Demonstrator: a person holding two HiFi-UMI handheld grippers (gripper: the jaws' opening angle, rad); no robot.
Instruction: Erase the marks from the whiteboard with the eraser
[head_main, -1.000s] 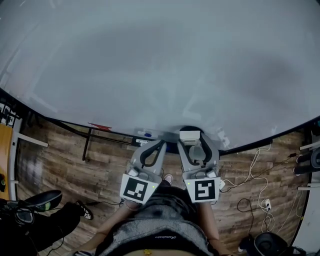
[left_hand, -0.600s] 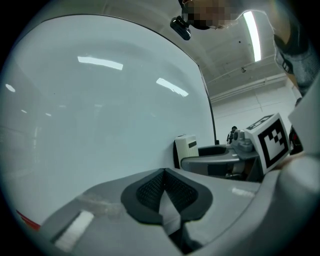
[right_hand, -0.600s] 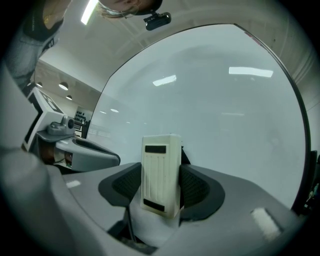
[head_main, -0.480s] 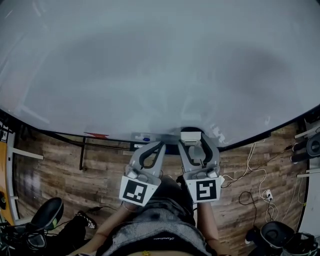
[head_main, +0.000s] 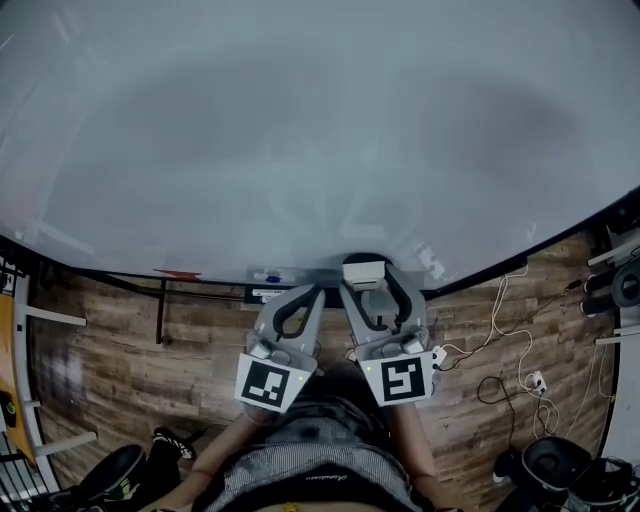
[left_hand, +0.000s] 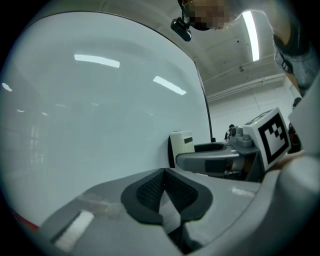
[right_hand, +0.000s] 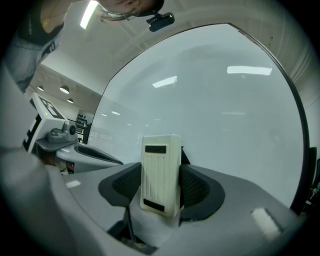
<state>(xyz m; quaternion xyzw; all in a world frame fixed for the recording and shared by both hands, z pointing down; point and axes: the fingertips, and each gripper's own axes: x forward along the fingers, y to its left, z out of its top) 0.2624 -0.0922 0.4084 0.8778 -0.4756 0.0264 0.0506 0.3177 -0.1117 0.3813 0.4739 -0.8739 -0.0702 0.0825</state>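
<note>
The whiteboard (head_main: 300, 130) fills the upper head view; its face looks wiped, with only faint grey smears and no clear marks. My right gripper (head_main: 366, 278) is shut on a white eraser (head_main: 364, 271), held near the board's bottom edge. In the right gripper view the eraser (right_hand: 161, 172) stands upright between the pads, in front of the board (right_hand: 220, 110). My left gripper (head_main: 305, 293) is shut with nothing in it, just left of the right one. In the left gripper view its pads (left_hand: 150, 192) meet, and the eraser (left_hand: 181, 146) shows beyond.
A tray ledge (head_main: 270, 280) runs under the board with a small blue item and a red strip (head_main: 178, 273). Cables (head_main: 510, 370) trail over the wooden floor at right. Black gear (head_main: 560, 465) sits at bottom right, a metal stand (head_main: 25, 400) at left.
Both grippers have shifted slightly left and up along the board's bottom edge, and the head view has moved with them. Both grips are unchanged.
</note>
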